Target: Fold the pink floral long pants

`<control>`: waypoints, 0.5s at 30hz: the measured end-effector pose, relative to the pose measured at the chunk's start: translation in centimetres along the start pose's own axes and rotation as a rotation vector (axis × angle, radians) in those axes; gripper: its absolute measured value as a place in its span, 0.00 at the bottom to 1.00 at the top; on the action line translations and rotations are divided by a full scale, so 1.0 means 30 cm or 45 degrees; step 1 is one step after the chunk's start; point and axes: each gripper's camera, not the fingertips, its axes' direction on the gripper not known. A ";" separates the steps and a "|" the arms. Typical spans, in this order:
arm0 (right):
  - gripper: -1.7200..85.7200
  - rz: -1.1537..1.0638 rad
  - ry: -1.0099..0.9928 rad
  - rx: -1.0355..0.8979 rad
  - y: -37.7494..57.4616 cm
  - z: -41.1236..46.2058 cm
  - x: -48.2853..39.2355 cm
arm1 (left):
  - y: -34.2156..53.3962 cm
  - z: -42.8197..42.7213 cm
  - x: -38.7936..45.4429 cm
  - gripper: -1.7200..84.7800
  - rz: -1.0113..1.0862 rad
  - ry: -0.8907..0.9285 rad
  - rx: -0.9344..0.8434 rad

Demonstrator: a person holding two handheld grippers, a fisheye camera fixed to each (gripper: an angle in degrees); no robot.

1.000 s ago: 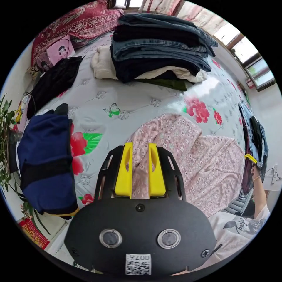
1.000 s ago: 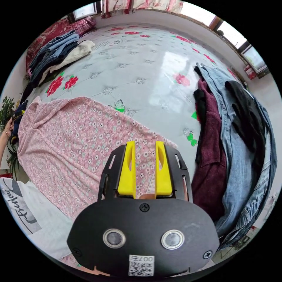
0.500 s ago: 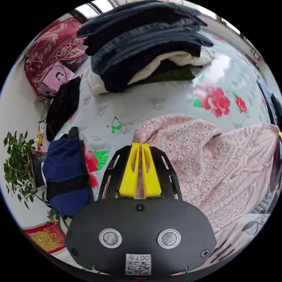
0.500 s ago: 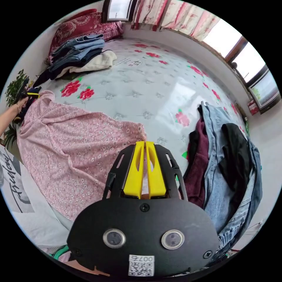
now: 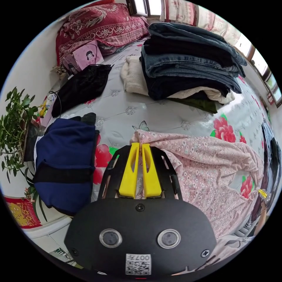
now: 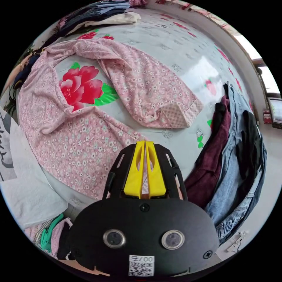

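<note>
In my left gripper view, the left gripper has its yellow jaws drawn nearly together on a corner of the pink floral pants, with a thin ridge of the cloth pinched between the tips. From that pinch the pants spread away toward three and four o'clock across the glossy flowered bed cover. At the far edge, near four o'clock, I see the yellow tip of the right gripper at the far end of the fabric. A stack of folded jeans sits at one o'clock, a black garment at eleven, a navy folded garment at nine, and a potted plant beyond it.

In my right gripper view, the right gripper also has its jaws narrowed to a slit, and pink cloth shows in the gap lower down; it grips the edge of the nearer trouser leg. The pants lie open in a V: one leg runs from eleven o'clock toward the centre and ends in a turned-back cuff, and the other comes down toward my jaws. A red printed flower on the bed cover shows between them. At three o'clock lies a heap of a maroon garment, blue denim and a black piece.
</note>
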 end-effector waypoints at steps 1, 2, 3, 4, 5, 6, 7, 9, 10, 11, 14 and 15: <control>0.02 0.007 0.008 0.033 0.013 -0.023 0.006 | -0.009 0.007 0.003 0.01 0.013 -0.007 -0.009; 0.02 0.032 -0.001 0.086 0.019 -0.059 0.028 | -0.014 0.009 0.005 0.02 0.017 -0.012 -0.012; 0.02 0.050 -0.010 0.120 0.019 -0.079 0.045 | -0.023 0.013 0.007 0.02 0.024 -0.017 -0.020; 0.02 0.107 -0.018 0.191 0.015 -0.115 0.087 | -0.031 0.016 0.007 0.03 0.023 -0.018 -0.035; 0.02 0.189 -0.029 0.271 0.004 -0.145 0.137 | -0.033 0.015 0.005 0.03 0.021 -0.014 -0.043; 0.03 0.233 -0.040 0.308 -0.004 -0.154 0.163 | -0.033 0.010 -0.002 0.05 0.015 -0.002 -0.051; 0.03 0.317 -0.065 0.358 -0.027 -0.160 0.216 | -0.027 0.000 -0.015 0.06 0.000 0.019 -0.053; 0.04 0.390 -0.104 0.376 -0.086 -0.140 0.280 | -0.005 -0.030 -0.047 0.08 -0.058 0.048 -0.031; 0.04 0.398 -0.126 0.343 -0.142 -0.106 0.307 | 0.016 -0.059 -0.068 0.09 -0.100 0.064 0.001; 0.04 0.403 -0.145 0.295 -0.198 -0.065 0.324 | 0.028 -0.076 -0.075 0.10 -0.112 0.070 0.022; 0.04 0.409 -0.170 0.181 -0.311 0.046 0.334 | 0.068 -0.142 -0.048 0.09 -0.054 0.084 0.124; 0.03 0.405 -0.176 0.160 -0.327 0.067 0.330 | 0.066 -0.143 -0.011 0.08 0.025 0.117 0.127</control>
